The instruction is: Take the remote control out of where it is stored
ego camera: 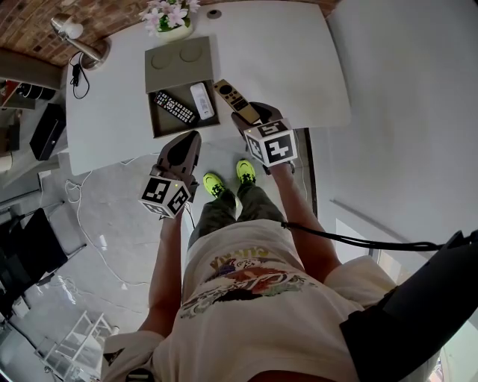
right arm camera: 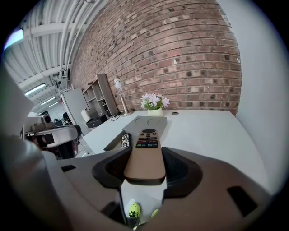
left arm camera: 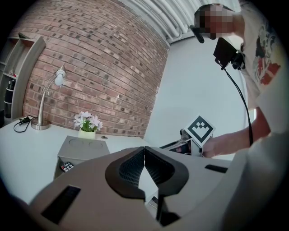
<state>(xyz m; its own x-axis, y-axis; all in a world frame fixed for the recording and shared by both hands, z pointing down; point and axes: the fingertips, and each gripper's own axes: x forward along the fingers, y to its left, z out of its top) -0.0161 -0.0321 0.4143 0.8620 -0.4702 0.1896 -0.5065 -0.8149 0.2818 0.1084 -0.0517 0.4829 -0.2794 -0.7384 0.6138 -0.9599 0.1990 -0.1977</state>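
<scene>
Right gripper (right arm camera: 144, 168) clamped on tan remote (right arm camera: 143, 149), centre frame; left gripper (left arm camera: 144, 153) jaws together, empty. Box (ego camera: 154, 119), upper centre of head view, holds black remote (ego camera: 174, 107).

Right of box (ego camera: 183, 133), table (ego camera: 284, 60) bare: you have wide room there. Flower pot (ego camera: 172, 20) stands just behind lid (ego camera: 179, 63). Lamp (ego camera: 78, 41), cable (ego camera: 77, 74) crowd table's far left corner.
</scene>
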